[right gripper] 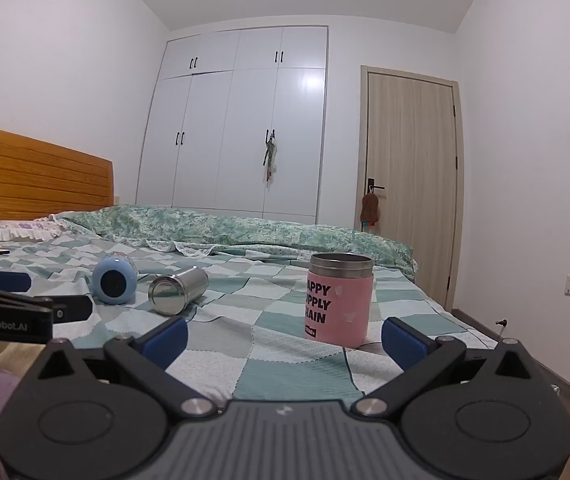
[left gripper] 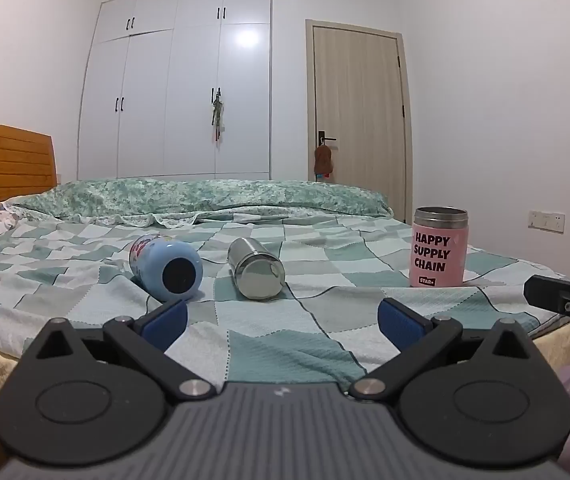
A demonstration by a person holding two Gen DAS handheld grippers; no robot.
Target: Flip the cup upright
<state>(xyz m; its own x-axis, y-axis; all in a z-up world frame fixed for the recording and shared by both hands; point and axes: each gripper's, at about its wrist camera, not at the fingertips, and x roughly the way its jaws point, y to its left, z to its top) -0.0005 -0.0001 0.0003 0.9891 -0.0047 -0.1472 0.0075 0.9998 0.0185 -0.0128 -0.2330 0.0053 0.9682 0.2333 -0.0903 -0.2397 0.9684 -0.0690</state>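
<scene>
A light blue cup [left gripper: 167,267] lies on its side on the checked bedspread, its dark base toward me; it also shows in the right wrist view [right gripper: 115,281]. A steel cup [left gripper: 255,269] lies on its side beside it, also in the right wrist view [right gripper: 177,290]. A pink cup [left gripper: 438,247] lettered "HAPPY SUPPLY CHAIN" stands upright at the right, mouth up, and in the right wrist view [right gripper: 339,300]. My left gripper [left gripper: 283,322] is open and empty, short of the lying cups. My right gripper [right gripper: 284,338] is open and empty, just before the pink cup.
The bed [left gripper: 269,344] has a folded green quilt [left gripper: 205,196] along its far side and a wooden headboard [left gripper: 5,160] at left. A white wardrobe [left gripper: 177,100] and a door [left gripper: 359,112] stand behind. The bed's near edge runs under both grippers.
</scene>
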